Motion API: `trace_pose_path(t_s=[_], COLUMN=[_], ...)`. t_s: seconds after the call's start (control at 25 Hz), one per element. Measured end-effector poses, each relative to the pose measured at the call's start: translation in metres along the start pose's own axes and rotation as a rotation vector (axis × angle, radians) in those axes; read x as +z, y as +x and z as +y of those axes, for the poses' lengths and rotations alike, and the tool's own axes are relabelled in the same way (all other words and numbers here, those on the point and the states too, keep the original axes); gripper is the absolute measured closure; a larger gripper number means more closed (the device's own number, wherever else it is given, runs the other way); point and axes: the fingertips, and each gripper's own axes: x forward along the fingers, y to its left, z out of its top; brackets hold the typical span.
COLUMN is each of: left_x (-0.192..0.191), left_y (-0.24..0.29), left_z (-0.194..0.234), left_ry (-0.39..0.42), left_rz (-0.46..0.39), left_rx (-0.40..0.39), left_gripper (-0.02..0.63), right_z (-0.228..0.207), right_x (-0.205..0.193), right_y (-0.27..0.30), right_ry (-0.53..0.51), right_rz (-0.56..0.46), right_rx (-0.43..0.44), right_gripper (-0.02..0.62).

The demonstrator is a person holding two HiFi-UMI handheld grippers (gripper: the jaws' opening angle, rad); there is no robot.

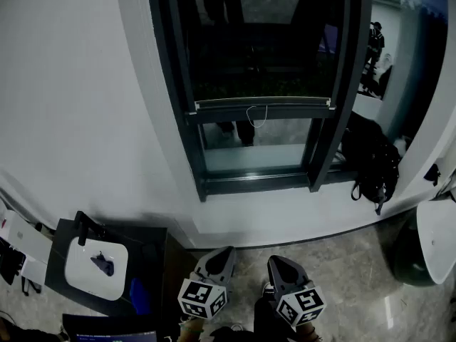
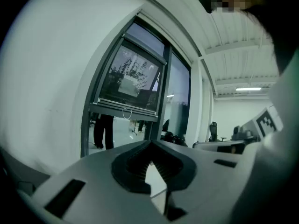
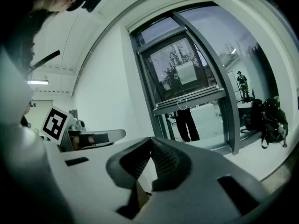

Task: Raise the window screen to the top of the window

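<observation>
The window (image 1: 260, 84) has a dark frame, and its mesh screen (image 1: 256, 48) covers the upper pane. The screen's pale bottom bar (image 1: 262, 104) sits roughly two thirds of the way down, with a thin cord loop (image 1: 256, 115) hanging from its middle. The bar (image 2: 125, 107) and the loop (image 3: 181, 103) also show in both gripper views. My left gripper (image 1: 222, 252) and right gripper (image 1: 276, 261) are low at the bottom of the head view, side by side, well short of the window. The left gripper (image 2: 150, 143) and the right gripper (image 3: 150, 139) are each shut and hold nothing.
A black backpack (image 1: 374, 164) rests against the wall right of the window. A dark side table (image 1: 153, 244) with a white basin-like object (image 1: 96, 266) stands at lower left. A white rounded object (image 1: 438, 241) is at the right edge. People stand beyond the glass.
</observation>
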Motion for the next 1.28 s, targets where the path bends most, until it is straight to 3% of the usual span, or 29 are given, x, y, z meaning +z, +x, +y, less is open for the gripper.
trace_pose_path(t_s=[0.52,0.76,1.04,1.28], left_x=[0.057,0.060,0.066,0.107], left_y=[0.173,0.233,0.274,0.310], left_z=[0.029,0.036,0.065,0.132], left_ry=[-0.034,-0.024,0.098,0.199], left_rz=[-0.064,-0.049,0.052,0.035], left_rx=[0.087,0.128,0.155,0.198], left_gripper=[0.604,0.604,0.604,0.603], right_z=[-0.143,-0.192,-0.219,-0.241], right_x=[0.074,0.088,0.108,0.131], right_y=[0.107,0.143,0.183,0.233], right_ry=[-0.082,-0.079,-0.096,-0.188], right_rz=[0.032,0.065,0.073,0.082], right_rx=[0.117,0.189,0.267,0.288], right_gripper=[0.586,0.586,0.584,0.584])
